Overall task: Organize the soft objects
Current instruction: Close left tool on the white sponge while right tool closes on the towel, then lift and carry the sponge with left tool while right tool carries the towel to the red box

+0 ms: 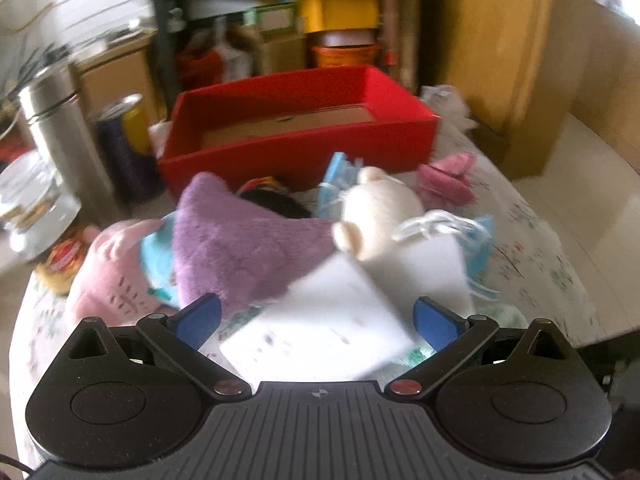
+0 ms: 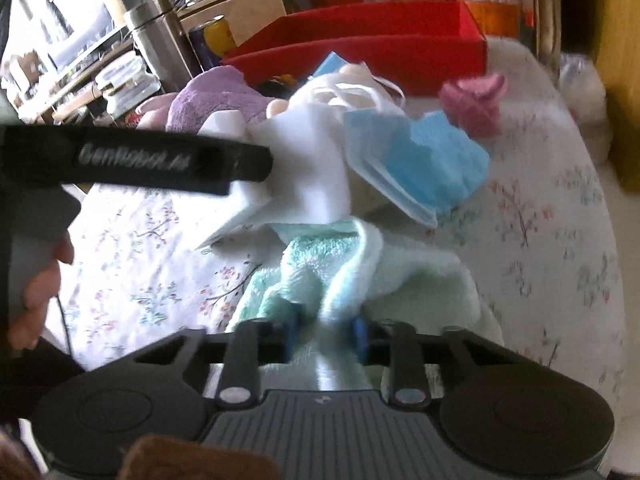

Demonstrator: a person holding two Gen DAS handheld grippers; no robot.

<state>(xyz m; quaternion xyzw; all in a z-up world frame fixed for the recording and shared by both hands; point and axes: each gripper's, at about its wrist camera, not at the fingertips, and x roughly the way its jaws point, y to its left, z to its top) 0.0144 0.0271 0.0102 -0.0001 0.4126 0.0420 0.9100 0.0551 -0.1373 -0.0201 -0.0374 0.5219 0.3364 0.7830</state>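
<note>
Zero items in red box yet; soft pile sits near it on bench. Right gripper fingers pinch mint towel; left gripper fingers spread around white sponge.

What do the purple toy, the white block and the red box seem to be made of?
Purple toy: plush fabric, probably synthetic; its surface shows short fuzzy pile.
White block: likely foam sponge; matte, with flat faces and sharp edges.
Red box: apparently cardboard; thin stiff matte walls and a brown board floor.
</note>
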